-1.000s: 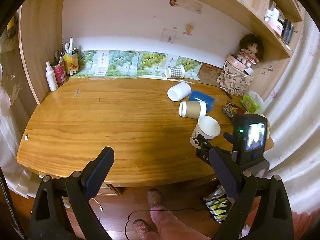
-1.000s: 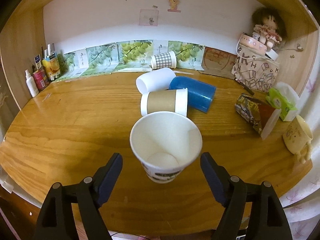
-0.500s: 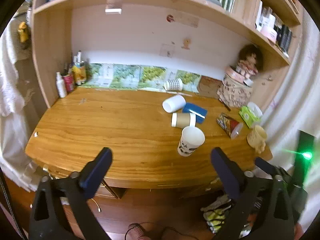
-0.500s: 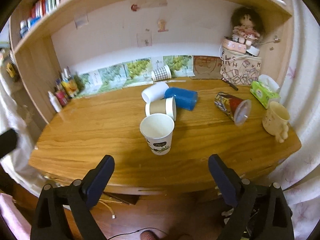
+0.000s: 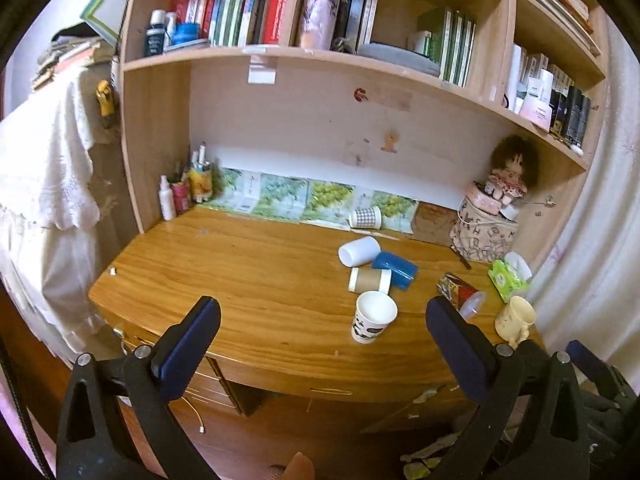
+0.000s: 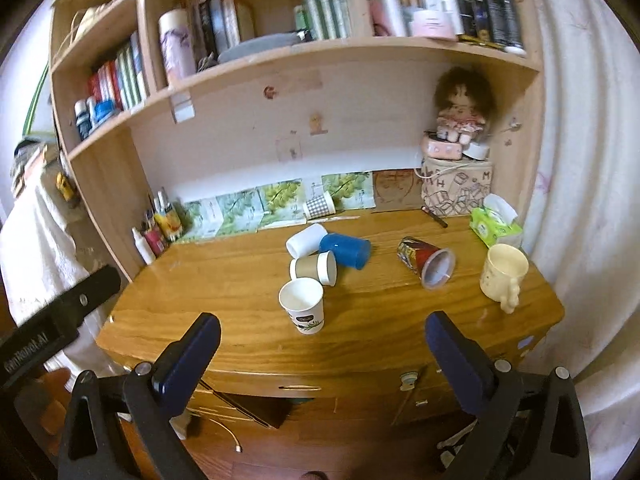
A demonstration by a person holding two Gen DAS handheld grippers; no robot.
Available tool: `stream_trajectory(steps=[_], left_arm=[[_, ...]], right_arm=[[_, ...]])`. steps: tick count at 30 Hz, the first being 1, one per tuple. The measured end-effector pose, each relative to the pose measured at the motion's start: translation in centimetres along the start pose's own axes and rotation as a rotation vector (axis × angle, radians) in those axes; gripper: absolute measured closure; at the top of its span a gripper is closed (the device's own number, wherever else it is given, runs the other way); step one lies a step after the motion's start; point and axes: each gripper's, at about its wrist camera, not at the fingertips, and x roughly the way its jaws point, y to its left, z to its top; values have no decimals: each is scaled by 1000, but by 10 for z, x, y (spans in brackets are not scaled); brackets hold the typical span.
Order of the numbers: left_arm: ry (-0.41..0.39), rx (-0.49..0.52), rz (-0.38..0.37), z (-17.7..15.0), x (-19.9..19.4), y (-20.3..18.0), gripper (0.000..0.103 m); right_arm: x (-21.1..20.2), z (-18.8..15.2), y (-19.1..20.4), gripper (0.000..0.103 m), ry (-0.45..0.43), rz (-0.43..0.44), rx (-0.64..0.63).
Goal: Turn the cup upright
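A white paper cup [image 5: 374,316] [image 6: 303,306] with a printed band stands upright near the front edge of the wooden desk [image 5: 248,280] [image 6: 380,320]. Behind it lie a brown-sleeved cup [image 5: 369,280] [image 6: 314,267], a white cup [image 5: 359,250] [image 6: 306,239] and a blue cup [image 5: 395,269] [image 6: 345,250], all on their sides. My left gripper [image 5: 320,340] and right gripper [image 6: 320,344] are both open and empty, held back off the desk in front of its edge.
A checked cup [image 5: 365,217] lies at the back wall. A foil-printed cup [image 6: 426,262] lies on its side at the right, next to a cream mug [image 6: 503,276] and a green tissue pack [image 6: 494,226]. Bottles [image 5: 176,196] stand at the back left. Bookshelves hang above.
Both grippers have pulled back and up away from the desk. The right gripper, which flanked the upright white cup, is now well clear of it. The cup has not moved.
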Motion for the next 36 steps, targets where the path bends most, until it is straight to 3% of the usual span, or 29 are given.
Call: stream_trajectory(steps=[8, 16, 36], left_arm=[[-98, 72, 57, -6, -19, -15, 0], [-125, 57, 82, -18, -24, -13, 0], [-237, 74, 133, -14, -33, -20, 0]], right_arm=[[-31, -8, -3, 1, -102, -12, 23], [-44, -18, 5, 1, -185, 26, -7], [-42, -16, 0, 1, -226, 30, -3]])
